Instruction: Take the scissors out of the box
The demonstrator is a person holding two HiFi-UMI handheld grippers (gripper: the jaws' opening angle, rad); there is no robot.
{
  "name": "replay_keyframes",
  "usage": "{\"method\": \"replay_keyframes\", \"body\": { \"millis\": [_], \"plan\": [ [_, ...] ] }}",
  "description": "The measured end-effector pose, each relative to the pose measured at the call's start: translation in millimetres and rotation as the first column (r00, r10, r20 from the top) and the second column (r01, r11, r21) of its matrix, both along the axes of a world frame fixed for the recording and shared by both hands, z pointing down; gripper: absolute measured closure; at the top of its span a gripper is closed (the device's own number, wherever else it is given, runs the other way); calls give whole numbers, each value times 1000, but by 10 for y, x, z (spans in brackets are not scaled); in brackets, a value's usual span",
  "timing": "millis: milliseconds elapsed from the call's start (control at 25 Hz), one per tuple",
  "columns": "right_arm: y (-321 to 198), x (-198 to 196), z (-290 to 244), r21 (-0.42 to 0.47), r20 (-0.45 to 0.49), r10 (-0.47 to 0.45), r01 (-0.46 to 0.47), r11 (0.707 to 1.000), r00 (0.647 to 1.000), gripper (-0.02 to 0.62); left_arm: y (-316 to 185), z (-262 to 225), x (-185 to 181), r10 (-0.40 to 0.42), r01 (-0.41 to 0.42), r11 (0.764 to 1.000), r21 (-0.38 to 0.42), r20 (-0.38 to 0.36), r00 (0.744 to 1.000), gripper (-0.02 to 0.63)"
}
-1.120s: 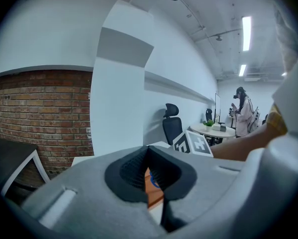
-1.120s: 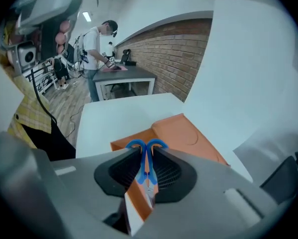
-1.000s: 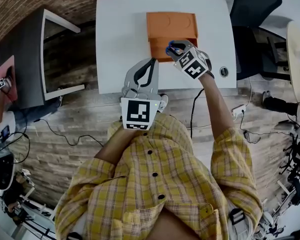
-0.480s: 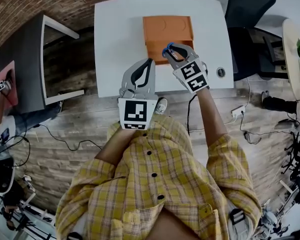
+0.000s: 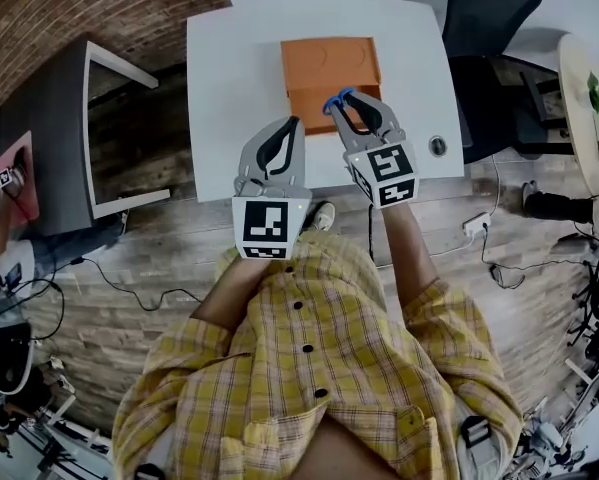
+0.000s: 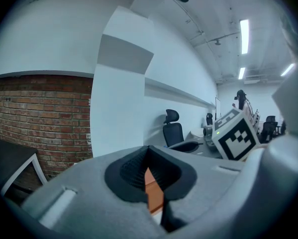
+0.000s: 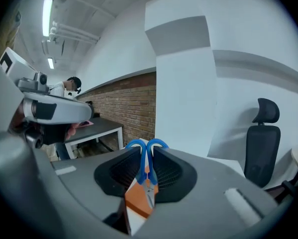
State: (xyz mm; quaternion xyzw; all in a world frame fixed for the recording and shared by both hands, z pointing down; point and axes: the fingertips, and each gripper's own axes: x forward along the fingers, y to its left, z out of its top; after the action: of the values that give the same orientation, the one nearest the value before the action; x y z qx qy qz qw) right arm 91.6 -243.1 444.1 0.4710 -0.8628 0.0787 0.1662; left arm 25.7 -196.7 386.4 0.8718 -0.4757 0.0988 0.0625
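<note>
An orange box stands open on the white table. My right gripper hangs over the box's near edge, shut on the blue-handled scissors. In the right gripper view the scissors stand upright between the pads, their handle loops above the jaws and the metal blades pointing down at the box. My left gripper is held over the table's front edge, left of the box, its jaws shut on nothing. Through the slit between its jaws a strip of the box shows.
A black office chair stands right of the table, which has a round cable hole near its front right corner. A dark desk is on the left, a round table with a plant on the right. Cables lie on the wooden floor.
My right gripper has risen out of the box with the scissors and rolled, so its marker cube now faces up. The left gripper has stayed where it was.
</note>
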Motion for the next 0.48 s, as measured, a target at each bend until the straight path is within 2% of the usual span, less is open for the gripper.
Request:
{"method": "replay_keyframes", "body": {
  "millis": [480],
  "plan": [
    [99, 55, -534, 132, 106, 118, -131, 982, 987, 506, -65, -115, 27, 3, -3, 1000, 22, -23, 1000, 604]
  ]
}}
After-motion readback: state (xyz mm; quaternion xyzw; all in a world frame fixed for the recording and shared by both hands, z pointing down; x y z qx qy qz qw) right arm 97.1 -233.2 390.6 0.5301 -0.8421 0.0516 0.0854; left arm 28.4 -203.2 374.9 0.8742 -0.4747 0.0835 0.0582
